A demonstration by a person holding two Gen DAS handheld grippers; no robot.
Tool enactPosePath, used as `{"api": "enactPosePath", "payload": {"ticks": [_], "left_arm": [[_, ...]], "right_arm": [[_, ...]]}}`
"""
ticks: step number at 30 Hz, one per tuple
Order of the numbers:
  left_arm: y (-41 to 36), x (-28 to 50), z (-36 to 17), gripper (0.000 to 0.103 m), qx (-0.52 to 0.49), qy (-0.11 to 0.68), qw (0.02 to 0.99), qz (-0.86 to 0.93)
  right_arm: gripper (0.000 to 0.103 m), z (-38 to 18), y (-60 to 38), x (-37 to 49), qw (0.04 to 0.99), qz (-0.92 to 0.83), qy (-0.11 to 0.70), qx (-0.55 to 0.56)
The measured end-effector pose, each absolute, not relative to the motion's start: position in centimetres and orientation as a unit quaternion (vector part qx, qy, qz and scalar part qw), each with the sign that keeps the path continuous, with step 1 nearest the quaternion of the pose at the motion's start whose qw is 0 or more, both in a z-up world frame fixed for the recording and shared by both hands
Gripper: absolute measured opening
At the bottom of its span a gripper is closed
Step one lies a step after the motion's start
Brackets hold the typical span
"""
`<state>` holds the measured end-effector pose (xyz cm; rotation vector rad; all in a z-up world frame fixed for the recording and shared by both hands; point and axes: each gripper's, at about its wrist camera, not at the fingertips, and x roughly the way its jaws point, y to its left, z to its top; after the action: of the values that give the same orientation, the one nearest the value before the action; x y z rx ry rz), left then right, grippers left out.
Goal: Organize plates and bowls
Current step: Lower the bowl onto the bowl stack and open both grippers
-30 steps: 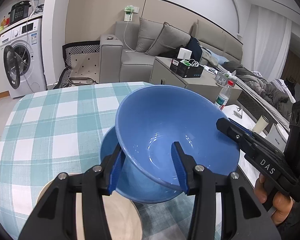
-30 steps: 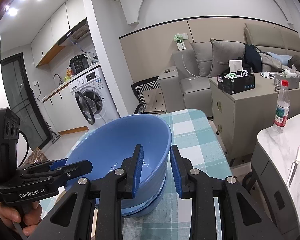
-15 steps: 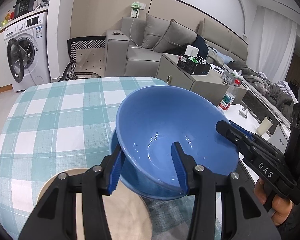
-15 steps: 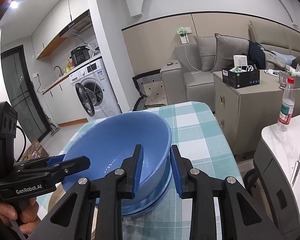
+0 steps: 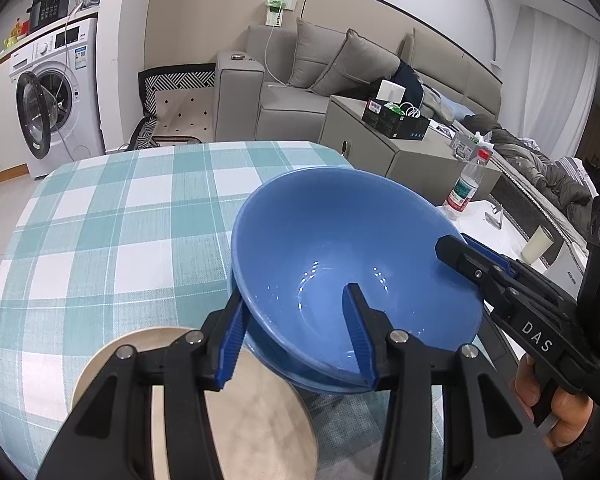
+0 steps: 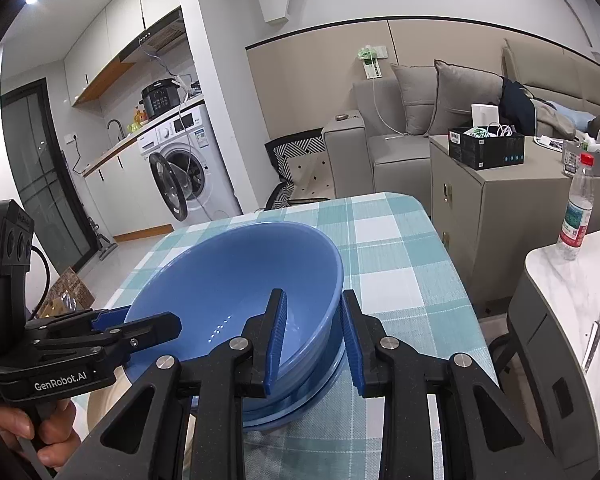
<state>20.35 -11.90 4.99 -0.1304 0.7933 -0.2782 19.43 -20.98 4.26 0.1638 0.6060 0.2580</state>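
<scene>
A blue bowl [image 5: 340,248] hangs tilted, held at its rim from two sides. My left gripper [image 5: 296,340] is shut on the near rim, one finger outside the wall and one inside. My right gripper [image 6: 314,338] is shut on the opposite rim in the same way. Directly under it, a second blue bowl [image 6: 300,408] stands on the checked tablecloth [image 5: 120,220], and the held bowl sits low inside it, nearly nested. A beige plate [image 5: 252,420] lies on the cloth beside the bowls, partly hidden by my left gripper's fingers.
Right of the table stands a white marble side table [image 6: 572,292] with a water bottle [image 6: 576,216], a knife [image 6: 596,332] and a cup [image 5: 538,244]. Beyond the table are a grey cabinet [image 6: 500,200], a sofa and a washing machine [image 5: 52,108]. A hand grips each gripper's handle.
Both grippers have sunk with the blue bowl, and the gap to the bowl beneath has closed. Neither grip has changed.
</scene>
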Motion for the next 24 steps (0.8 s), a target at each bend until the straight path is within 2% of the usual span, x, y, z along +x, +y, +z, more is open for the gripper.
{"api": "enactPosePath", "payload": {"ticks": [24], "left_arm": [[-11.5,21.0,3.0,0.046,-0.045,0.397,0.909,-0.117]], "right_arm": [[0.028,2.7,-19.7,19.9,0.939,0.121,0.318,0.042]]}}
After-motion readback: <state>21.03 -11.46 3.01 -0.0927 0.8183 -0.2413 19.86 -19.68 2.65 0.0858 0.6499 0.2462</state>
